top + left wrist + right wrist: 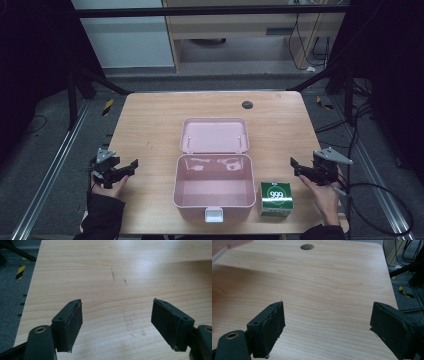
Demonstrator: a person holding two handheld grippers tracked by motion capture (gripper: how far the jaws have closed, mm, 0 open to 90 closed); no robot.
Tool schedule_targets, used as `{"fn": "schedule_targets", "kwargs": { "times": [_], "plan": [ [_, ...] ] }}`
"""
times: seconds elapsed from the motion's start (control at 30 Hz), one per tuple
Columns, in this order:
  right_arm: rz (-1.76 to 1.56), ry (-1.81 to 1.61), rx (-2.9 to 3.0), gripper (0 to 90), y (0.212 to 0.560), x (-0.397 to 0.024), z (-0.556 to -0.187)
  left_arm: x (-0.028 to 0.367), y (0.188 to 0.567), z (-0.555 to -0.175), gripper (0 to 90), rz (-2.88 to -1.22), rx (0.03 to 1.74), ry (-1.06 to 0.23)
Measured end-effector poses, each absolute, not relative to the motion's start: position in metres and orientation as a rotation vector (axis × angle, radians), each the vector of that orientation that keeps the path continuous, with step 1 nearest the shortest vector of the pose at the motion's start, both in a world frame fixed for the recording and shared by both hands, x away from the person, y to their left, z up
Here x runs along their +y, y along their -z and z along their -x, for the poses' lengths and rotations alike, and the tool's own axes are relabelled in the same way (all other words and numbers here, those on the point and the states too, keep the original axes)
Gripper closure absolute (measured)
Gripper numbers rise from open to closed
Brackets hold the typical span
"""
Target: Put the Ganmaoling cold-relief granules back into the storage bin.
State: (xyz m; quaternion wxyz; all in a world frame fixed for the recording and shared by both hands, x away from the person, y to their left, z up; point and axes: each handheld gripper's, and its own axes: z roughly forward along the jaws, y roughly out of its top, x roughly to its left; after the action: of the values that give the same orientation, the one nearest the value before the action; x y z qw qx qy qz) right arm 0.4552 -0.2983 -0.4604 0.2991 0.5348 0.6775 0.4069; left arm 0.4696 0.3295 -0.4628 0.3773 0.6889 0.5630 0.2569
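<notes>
High view: a pink storage box (214,192) is seen at the desk (150,125) centre, lid (214,135) thrown fully back toward 12 o'clock, interior bare. A green carton marked "999" (276,198) stands upright just beside the box at its 3 o'clock, apart from it or barely touching; which cannot be told. The left gripper (131,166) is held at 9 o'clock of the box, the right gripper (295,166) at 3 o'clock, near and beyond the carton. Both are spread and nothing is held.

Left gripper view: the left gripper (117,315) is seen released, jaws wide over bare, faintly scuffed wood; the desk edge and the floor lie at 9 o'clock.

Right gripper view: the right gripper (328,323) is likewise released, jaws wide over bare wood; a dark round cable port (307,246) sits at 12 o'clock.

Progress, as judged: box already opened; carton not yet grasped or loaded; closing the lid would remain. Work is judged barely begun.
</notes>
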Motion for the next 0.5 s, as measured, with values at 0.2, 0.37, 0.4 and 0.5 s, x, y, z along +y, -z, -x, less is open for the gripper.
{"fn": "schedule_targets", "kwargs": {
  "times": [0.2, 0.37, 0.4, 0.5],
  "plan": [
    [-1.368, -1.079, 1.837, 12.0, 0.45, -0.298, -0.454, 0.33, 0.461, -0.468, 25.4, -1.772, 1.439, -0.662],
    [-1.331, -1.088, 1.892, 12.0, 0.44, -0.3, -0.456, 0.328, 0.462, -0.469, 25.4, -1.787, 1.44, -0.658],
    [-1.323, -1.09, 1.899, 12.1, 0.437, -0.3, -0.456, 0.328, 0.463, -0.469, 25.4, -1.79, 1.439, -0.657],
    [-1.303, -1.097, 1.917, 12.6, 0.431, -0.3, -0.455, 0.328, 0.463, -0.469, 25.4, -1.8, 1.436, -0.662]
  ]
}}
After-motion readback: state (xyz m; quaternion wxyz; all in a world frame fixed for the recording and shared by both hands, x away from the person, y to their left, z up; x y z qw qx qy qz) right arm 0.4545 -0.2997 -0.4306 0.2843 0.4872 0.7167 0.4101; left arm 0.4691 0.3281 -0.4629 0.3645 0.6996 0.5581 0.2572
